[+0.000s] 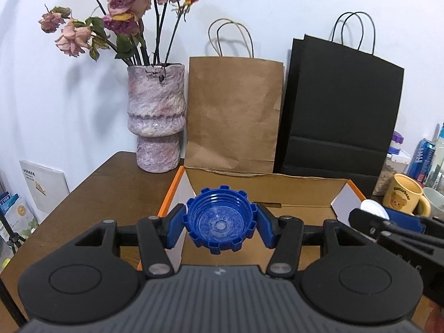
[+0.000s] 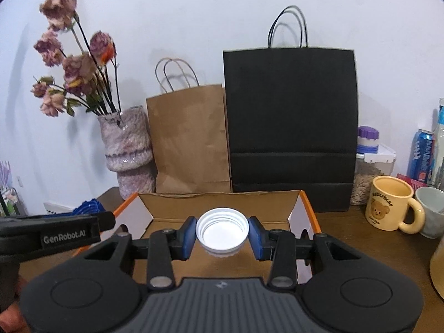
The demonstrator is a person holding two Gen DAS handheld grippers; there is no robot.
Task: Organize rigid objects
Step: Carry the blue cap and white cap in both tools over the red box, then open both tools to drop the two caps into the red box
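Observation:
My left gripper (image 1: 220, 223) is shut on a blue ribbed cap (image 1: 220, 219), its hollow side facing me, held above the left part of an open cardboard box with an orange rim (image 1: 169, 191). My right gripper (image 2: 222, 237) is shut on a white threaded cap (image 2: 222, 230), hollow side up, over the same box (image 2: 310, 208). In the left wrist view the right gripper's body (image 1: 388, 224) shows at the right with the white cap (image 1: 373, 208). In the right wrist view the left gripper's body (image 2: 55, 230) reaches in from the left with the blue cap (image 2: 87, 206).
Behind the box stand a pink stone vase of dried roses (image 1: 156, 119), a brown paper bag (image 1: 233, 113) and a black paper bag (image 1: 338, 105). A yellow bear mug (image 2: 388, 202), a grey cup (image 2: 431, 211), a blue can (image 2: 421, 155) and jars crowd the table's right.

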